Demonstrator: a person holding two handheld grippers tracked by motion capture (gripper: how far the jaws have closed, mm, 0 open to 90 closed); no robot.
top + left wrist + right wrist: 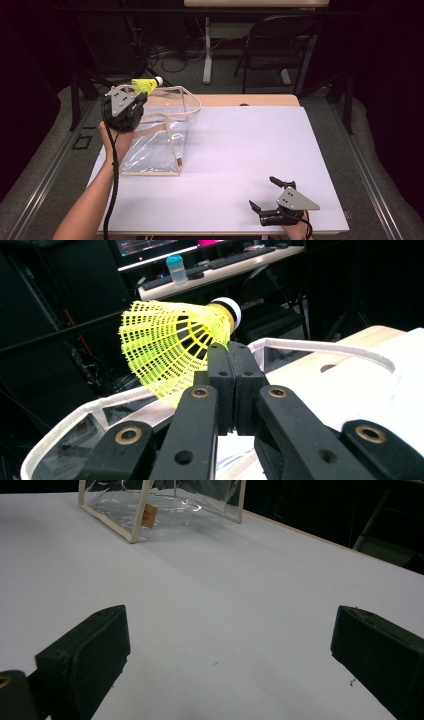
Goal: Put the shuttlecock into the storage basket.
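Yellow shuttlecock (145,84) pinched in left gripper (141,98), held over open mouth of clear bag (160,137) near table's (240,150) far left corner. Judged step: carry done, drop pending; next move calls for lowering past rim, then opening jaws. Right gripper (264,192) idle, jaws wide, empty, by near right edge.

Left gripper view: pads shut tight on mesh skirt edge, cork tip (227,310) pointing away, bag rim (320,346) just below.

Right gripper view: bag's base and small tag (148,514), bag's floor looks bare.
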